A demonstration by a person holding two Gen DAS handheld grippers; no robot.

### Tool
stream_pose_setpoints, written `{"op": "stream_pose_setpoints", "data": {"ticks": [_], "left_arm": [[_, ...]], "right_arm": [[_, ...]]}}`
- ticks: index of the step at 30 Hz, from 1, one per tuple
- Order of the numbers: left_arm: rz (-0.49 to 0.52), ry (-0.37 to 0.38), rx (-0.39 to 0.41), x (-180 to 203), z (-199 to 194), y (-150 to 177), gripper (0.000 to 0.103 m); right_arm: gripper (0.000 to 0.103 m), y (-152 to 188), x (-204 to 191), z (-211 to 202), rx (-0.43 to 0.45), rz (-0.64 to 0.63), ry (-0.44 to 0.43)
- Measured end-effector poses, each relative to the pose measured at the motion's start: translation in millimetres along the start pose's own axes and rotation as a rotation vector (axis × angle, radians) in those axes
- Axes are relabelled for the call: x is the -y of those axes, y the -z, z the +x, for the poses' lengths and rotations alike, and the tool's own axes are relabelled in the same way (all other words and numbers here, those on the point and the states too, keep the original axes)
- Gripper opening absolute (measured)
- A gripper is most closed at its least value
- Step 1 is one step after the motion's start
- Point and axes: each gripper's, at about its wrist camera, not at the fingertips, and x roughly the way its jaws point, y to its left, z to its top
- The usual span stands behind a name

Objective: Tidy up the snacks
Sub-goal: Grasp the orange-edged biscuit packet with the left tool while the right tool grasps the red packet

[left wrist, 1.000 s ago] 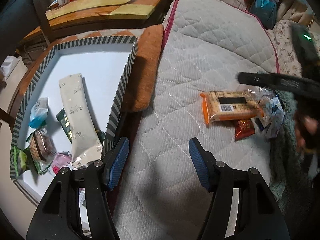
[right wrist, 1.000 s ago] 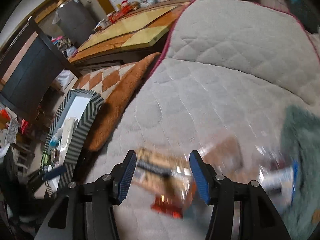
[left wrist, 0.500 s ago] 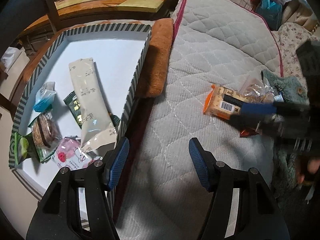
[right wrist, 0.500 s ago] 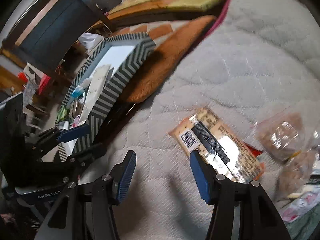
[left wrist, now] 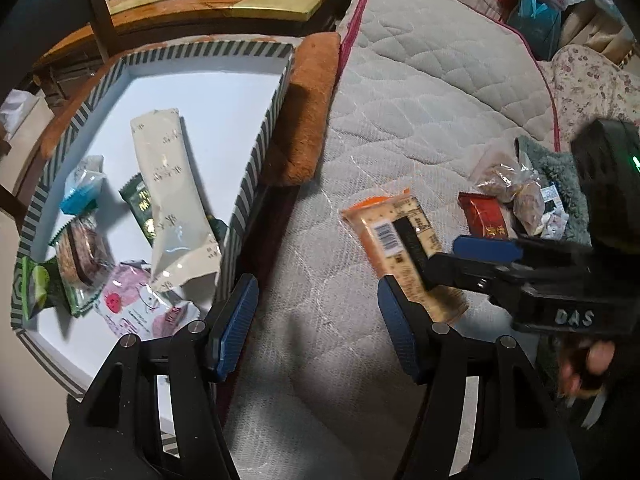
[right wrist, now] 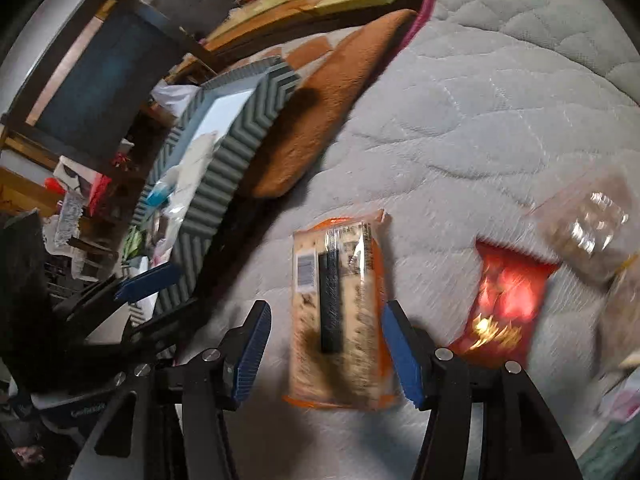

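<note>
Raised letters "DAS" stand on the black body of the right gripper (left wrist: 472,258); other packet print is unreadable.

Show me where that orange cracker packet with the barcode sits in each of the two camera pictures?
Left wrist view: the orange cracker packet lies right of centre on the quilted mattress, partly behind the right gripper.
Right wrist view: it lies low in the middle, between the open blue fingers.
Shared landmark: the striped box to its left.
</note>
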Motion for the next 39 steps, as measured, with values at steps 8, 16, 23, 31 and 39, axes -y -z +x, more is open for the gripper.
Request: {"op": "stream_pose_setpoints", "data": {"ticks": [8,16,23,31,39], "left_arm": [[-0.076,0.116,-0.050,16,22,-7,0.062],[-0.120,0.132,-0.085,43,48,-14,0.062],[-0.140,0.099,-0.094,49,65,-18,0.064],[-0.114,0.086,-0.098,51,70,-20,0.064],[-0.020,0.042,-0.066,59,68,-13,0.056]], "right_arm": [[0.057,14,27,-54,0.145,0.045,0.178],[0.059,9,48,-44,0.109,0.055,0.318],[0.058,-4,54,-20,0.072,0.052,0.360],[0.058,-8,56,-13,0.045,0.016,0.396],[0.038,-2,61,-12,0.054,-0.025,0.386]]}}
